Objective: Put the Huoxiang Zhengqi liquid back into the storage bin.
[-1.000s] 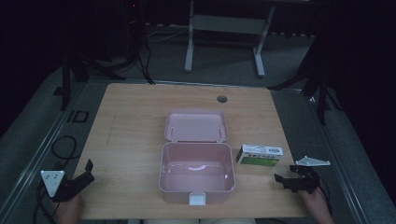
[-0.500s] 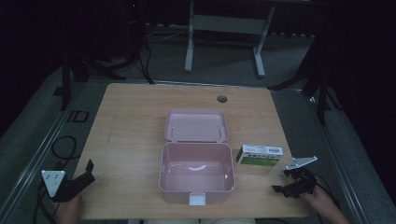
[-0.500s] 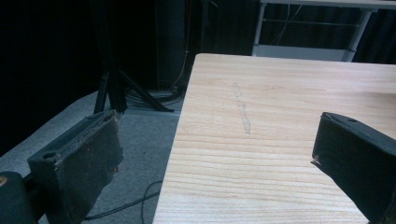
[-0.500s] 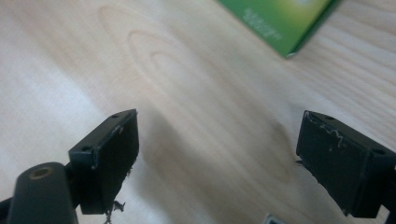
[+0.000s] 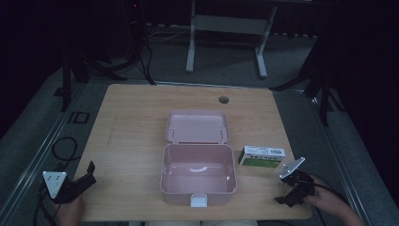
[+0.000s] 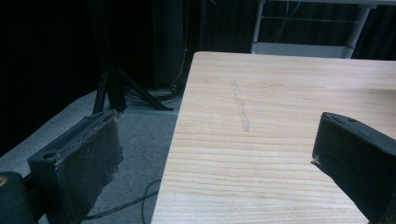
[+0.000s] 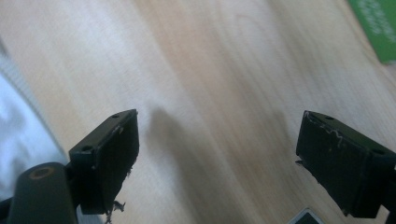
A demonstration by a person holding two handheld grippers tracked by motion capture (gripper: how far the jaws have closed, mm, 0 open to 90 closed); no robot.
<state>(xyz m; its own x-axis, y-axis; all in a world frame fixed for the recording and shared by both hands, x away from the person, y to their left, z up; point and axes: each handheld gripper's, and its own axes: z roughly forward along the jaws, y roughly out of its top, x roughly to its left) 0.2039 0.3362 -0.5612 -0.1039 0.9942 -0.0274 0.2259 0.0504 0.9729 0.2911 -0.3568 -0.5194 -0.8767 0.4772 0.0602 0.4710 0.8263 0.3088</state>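
The left gripper (image 5: pixel 87 176), black with a grey three-cornered plate, is resting at the near left corner of the light wooden table (image 5: pixel 136 122), well to the left of the open pink plastic lunch box (image 5: pixel 197 174). In the left gripper view its jaws are standing wide apart with nothing but bare wood between them.

The pink box is sitting in the middle of the table near the front edge, its lid (image 5: pixel 197 127) lying flat open behind it and its white latch (image 5: pixel 198 201) facing the person. Inside, it is looking empty.

Just to the right of the box, apart from its wall, a small green-and-white cardboard carton (image 5: pixel 261 157) is lying on its side.

Further right of the box, the right gripper (image 5: pixel 282 200) is hovering near the front edge, tilted down toward the wood. Its jaws are also spread wide, holding nothing; in the right gripper view a green corner of the carton (image 7: pixel 376 28) is showing at the upper right.

As a judgement, the carton is likely headed for the box. The risk is that the gripper, pointing off to one side of the carton, pushes the light carton along the table or against the box instead of straddling it.
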